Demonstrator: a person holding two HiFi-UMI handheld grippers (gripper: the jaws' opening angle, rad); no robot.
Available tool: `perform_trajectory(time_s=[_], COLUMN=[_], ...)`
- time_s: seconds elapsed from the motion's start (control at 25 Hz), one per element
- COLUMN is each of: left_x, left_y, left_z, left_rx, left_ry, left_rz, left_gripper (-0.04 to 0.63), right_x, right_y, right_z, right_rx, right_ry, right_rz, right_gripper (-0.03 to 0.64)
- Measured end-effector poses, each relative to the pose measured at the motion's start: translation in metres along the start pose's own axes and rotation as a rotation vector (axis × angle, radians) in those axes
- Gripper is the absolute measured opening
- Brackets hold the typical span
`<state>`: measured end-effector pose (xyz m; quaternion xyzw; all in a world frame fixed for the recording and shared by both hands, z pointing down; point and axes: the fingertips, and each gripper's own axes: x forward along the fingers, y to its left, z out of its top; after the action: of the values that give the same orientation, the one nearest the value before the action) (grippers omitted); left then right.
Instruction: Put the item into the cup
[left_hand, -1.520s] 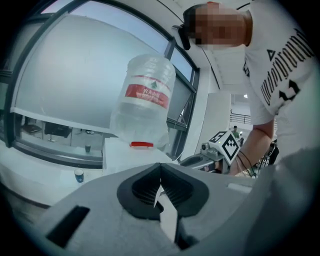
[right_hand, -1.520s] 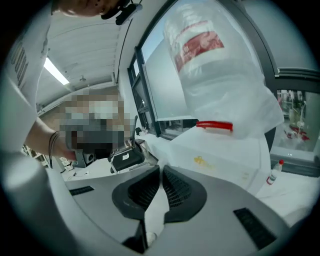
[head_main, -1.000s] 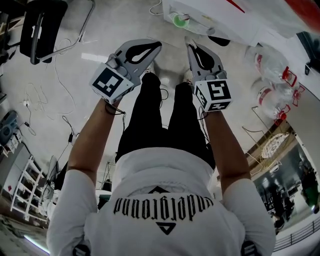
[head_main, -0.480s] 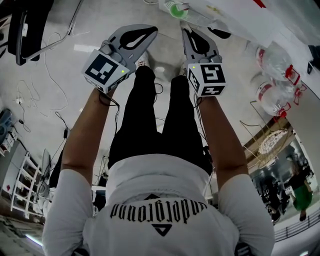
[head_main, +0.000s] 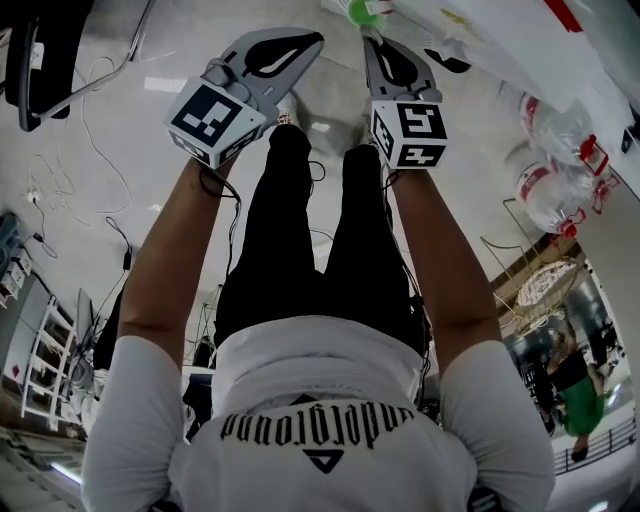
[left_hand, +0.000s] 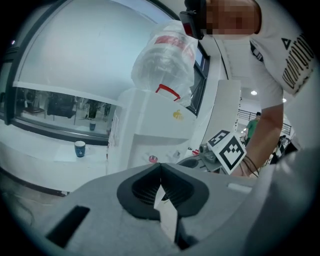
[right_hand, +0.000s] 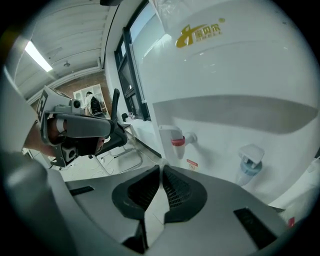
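In the head view both grippers are held out in front of the person's legs, tips close together. The left gripper (head_main: 316, 38) is shut with nothing between its jaws, its closed tips (left_hand: 160, 168) also showing in its own view. The right gripper (head_main: 367, 42) is likewise shut and empty, tips (right_hand: 161, 168) meeting in its own view. A small blue cup (left_hand: 80, 148) stands far off on a white counter (left_hand: 45, 155) in the left gripper view. A green round thing (head_main: 358, 10) lies at the top edge of the head view. Which thing is the item, I cannot tell.
A white water dispenser (right_hand: 235, 75) with a red tap (right_hand: 177, 140) and a blue tap (right_hand: 248, 162) stands close ahead of the right gripper. Large clear water bottles (head_main: 553, 195) lie on the floor at right. An office chair (head_main: 45, 45) and loose cables (head_main: 60, 190) are at left.
Both grippers have sunk and drifted toward the top edge of the head view, staying side by side. Their jaws stayed shut.
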<state>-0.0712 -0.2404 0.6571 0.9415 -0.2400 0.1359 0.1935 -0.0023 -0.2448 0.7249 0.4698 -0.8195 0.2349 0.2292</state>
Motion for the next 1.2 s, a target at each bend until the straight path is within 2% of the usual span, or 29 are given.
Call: perform_trajectory(time_s=[0.48, 1.0, 1.04, 1.12, 1.2], left_x=[0.031, 0.03, 0.03, 0.029, 0.027], left_y=[-0.007, 0.005, 0.005, 0.008, 0.01], left_z=[-0.014, -0.033, -0.033, -0.034, -0.034], left_rx=[0.027, 0.003, 0.003, -0.001, -0.008], left_ry=[0.004, 0.02, 0.019, 0.02, 0.022], left_rz=[-0.02, -0.058, -0.06, -0.06, -0.058], left_gripper=[0.015, 0.015, 0.015, 0.015, 0.015], right_x=[0.03, 0.069, 0.071, 0.074, 0.076], right_y=[-0.043, -0.049, -0.05, -0.051, -0.049], right_z=[-0.029, -0.042, -0.042, -0.042, -0.041], right_rx=[0.062, 0.115, 0.126, 0.138, 0.146], right_ry=[0.008, 0.045, 0.046, 0.052, 0.056], right_rz=[-0.084, -0.16, -0.163, -0.172, -0.176], right_gripper=[0.026, 0.027, 0.041, 0.112, 0.127])
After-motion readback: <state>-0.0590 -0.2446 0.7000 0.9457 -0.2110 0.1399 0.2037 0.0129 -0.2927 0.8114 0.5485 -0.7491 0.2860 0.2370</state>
